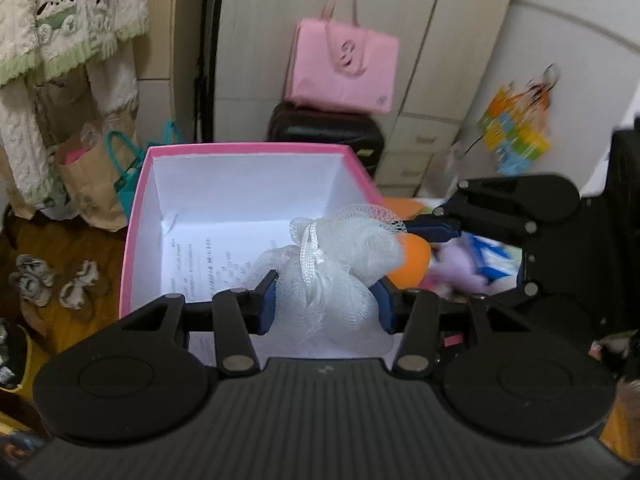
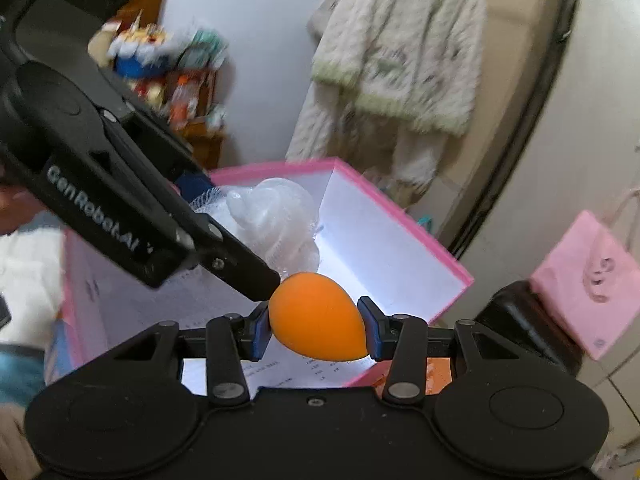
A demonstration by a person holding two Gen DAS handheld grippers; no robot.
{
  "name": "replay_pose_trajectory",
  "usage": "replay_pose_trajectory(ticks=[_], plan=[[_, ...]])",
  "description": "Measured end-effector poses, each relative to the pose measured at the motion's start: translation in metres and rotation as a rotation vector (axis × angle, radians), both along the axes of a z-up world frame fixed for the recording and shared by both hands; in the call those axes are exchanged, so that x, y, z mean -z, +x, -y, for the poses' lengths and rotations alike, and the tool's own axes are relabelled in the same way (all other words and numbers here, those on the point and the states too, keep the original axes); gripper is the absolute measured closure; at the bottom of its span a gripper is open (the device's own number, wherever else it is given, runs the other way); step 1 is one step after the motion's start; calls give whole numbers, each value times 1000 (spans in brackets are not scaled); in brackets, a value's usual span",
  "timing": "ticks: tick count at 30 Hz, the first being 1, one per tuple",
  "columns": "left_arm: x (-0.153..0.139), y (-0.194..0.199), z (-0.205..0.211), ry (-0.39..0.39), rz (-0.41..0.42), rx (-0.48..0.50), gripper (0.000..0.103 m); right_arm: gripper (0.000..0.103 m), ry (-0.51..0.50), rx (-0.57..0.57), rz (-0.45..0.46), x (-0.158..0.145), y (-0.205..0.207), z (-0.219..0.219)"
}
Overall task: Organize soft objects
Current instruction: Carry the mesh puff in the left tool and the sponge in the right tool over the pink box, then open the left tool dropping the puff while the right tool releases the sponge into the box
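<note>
Two hand-held grippers converge over a pink box (image 1: pixel 136 216), each carrying a soft item to be put away. The left gripper (image 1: pixel 326 304) is clamped on a white mesh bath pouf (image 1: pixel 332 272), its blue pads pressed into the netting on both sides, and holds it above the near part of the box's white interior, where a printed sheet of paper (image 1: pixel 200 256) lies on the bottom. The right gripper (image 2: pixel 314 326) is closed on an orange egg-shaped sponge (image 2: pixel 318 316), gripped across its narrow width with its long axis running roughly level between the pads, the pointed end tipped up and toward the left gripper. In the right wrist view the sponge hangs over the box's near edge with the open interior straight ahead and below, while the pouf sits deeper over the box; judged from that, the left gripper is the nearer to a clean drop, and the right needs only to go a little forward past the pink rim. The two tools are nearly touching above the box, so a staggered release looks wise. Beyond the box stand pale wardrobe doors (image 1: pixel 280 40), a pink handbag (image 1: pixel 344 68) atop a dark suitcase (image 1: pixel 324 128), a fleecy cream garment (image 2: pixel 400 52) hanging, and a wooden floor (image 1: pixel 80 248) beside the box.
</note>
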State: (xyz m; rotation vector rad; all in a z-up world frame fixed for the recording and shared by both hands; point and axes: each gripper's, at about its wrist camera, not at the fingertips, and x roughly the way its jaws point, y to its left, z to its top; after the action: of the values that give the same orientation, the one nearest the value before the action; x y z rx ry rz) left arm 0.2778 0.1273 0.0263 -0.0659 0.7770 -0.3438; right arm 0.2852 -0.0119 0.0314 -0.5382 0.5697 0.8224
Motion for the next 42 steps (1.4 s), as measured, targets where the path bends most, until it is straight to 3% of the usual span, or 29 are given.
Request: replay_pose_trajectory(ticks=[5,9,14,18,23,30,34,42], plan=[[18,32,-4,26,-89,-25,56,53,-84,-34,-84,11,34,-18],[28,39,-2,98,-122,-17,56,53,-160,-93,-150,16,47,-35],[36,43,1,174,-146,-32,56,53,-232,-148,-155,30,49,-46],[36,49,-3,166,-154,-44,54,53,-267,-180,-131,38,42,-51],[41,54,-3,189,-192,-43,49,52,-287,-163,-171,45,45,-51],[30,45,-7,168,-148,-51,38,33,-222,-136,-177,39,48,-51],[16,25,-21,70,-89,-71,30,32,-97,-89,-169,27,41,-36],[-8,-21,-37,16,12,-84,29,31,123,-26,-197,-9,7,5]])
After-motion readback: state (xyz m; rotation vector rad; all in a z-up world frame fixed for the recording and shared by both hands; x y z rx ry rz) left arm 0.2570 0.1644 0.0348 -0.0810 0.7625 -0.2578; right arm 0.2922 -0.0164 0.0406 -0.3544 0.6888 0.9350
